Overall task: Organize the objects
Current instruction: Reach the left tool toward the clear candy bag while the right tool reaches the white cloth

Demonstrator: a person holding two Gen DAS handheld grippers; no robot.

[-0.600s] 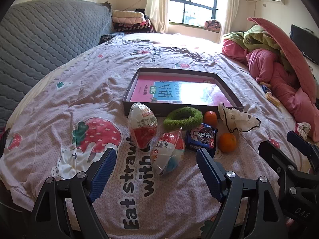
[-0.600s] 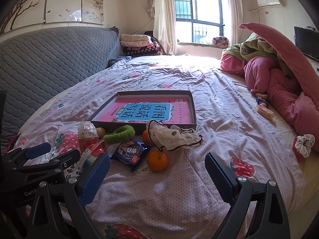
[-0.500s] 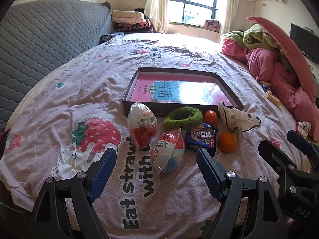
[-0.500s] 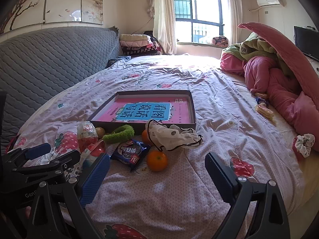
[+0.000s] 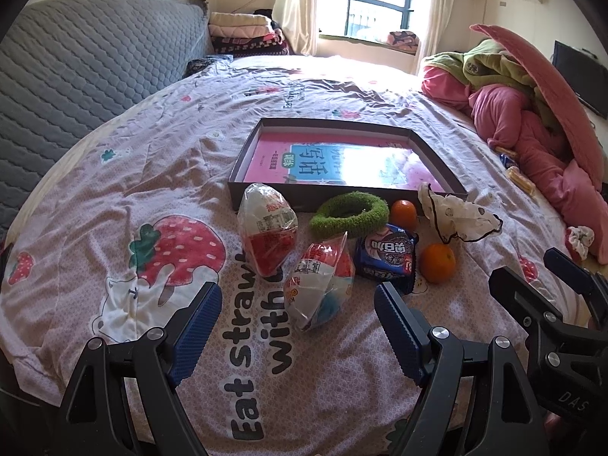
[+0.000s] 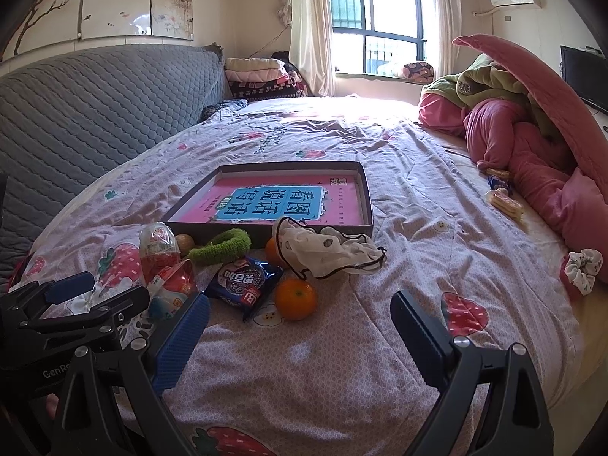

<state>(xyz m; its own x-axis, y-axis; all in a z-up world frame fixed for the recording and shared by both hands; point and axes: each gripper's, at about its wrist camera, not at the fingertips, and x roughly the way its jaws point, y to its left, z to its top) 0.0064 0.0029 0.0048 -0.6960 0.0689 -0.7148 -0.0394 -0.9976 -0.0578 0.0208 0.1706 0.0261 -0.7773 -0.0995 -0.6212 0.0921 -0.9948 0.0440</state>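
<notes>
We hold our left claw (image 5: 298,304) and right claw (image 6: 300,317) wide open and empty at frame bottom, above snack packets (image 5: 319,285), oranges (image 6: 295,299) and the tray (image 6: 366,197) at centre.

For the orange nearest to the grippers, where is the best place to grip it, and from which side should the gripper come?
Grip the near orange across its middle, coming from above and the near side with the right hand-held gripper, whose jaws stand open. It is round, so any width fits. The blue snack packet lies close on one side, so that finger probably needs care.
</notes>
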